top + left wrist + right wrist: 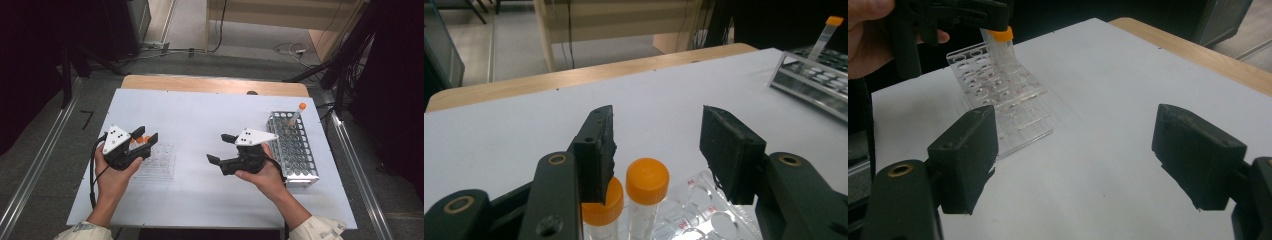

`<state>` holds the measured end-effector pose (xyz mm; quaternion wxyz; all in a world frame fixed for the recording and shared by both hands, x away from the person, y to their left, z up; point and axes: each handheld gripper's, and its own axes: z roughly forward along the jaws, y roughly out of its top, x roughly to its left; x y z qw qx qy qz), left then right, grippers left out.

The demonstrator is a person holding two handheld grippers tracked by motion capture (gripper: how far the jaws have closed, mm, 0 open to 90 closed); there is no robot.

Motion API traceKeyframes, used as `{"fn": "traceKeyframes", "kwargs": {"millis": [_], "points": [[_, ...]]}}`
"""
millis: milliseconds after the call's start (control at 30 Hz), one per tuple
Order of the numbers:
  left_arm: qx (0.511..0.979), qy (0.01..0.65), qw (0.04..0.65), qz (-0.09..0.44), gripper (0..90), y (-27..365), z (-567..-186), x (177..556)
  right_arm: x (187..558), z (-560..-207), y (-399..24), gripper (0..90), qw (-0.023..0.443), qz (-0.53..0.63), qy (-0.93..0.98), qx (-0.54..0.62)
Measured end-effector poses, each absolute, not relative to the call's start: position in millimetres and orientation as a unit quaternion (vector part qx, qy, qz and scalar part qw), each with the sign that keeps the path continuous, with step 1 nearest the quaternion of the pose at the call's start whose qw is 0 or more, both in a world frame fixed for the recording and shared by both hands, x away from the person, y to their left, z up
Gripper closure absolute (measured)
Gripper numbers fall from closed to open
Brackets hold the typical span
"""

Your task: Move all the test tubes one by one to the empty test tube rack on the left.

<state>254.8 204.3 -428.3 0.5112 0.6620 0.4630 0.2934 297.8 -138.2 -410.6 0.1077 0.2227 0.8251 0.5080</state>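
Observation:
Two orange-capped tubes (647, 180) (605, 204) stand upright in a clear plastic rack (159, 163) at the table's left. My left gripper (145, 138) hovers over them, open, its pads to either side of one cap (141, 140) without pressing it; the other tube is half hidden behind the left pad (596, 150). In the right gripper view a tube (999, 44) sits under the left gripper. My right gripper (220, 148) is held at mid-table, open, with nothing between its pads (965, 155). A third capped tube (298, 113) leans in the metal rack (296, 152) at the right.
The white table board (200, 120) has a wooden strip (215, 84) along its far edge. Beyond it are floor cables and dark stands. The metal rack (819, 80) lies close beside the right hand (262, 175).

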Motion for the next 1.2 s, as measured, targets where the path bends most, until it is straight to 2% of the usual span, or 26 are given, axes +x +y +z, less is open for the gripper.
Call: {"fn": "traceKeyframes", "kwargs": {"millis": [200, 367, 800, 1200], "points": [[0.663, 0.464, 0.52, 0.274, 30.1, 198.2, -425.0, 252.9, 298.3, -407.4, -144.4, 17.5, 0.115, 0.509, 0.821, 0.232], [0.666, 0.463, 0.525, 0.257, 22.6, 193.3, -423.5, 251.7, 299.0, -402.7, -155.4, 17.4, 0.131, 0.506, 0.816, 0.247], [0.662, 0.46, 0.533, 0.258, 17.1, 186.2, -421.8, 247.0, 306.3, -390.2, -198.9, 17.5, 0.17, 0.505, 0.792, 0.297], [0.668, 0.448, 0.537, 0.253, 16.5, 176.3, -421.2, 243.5, 314.4, -385.7, -246.6, 17.4, 0.204, 0.496, 0.768, 0.35]]}}
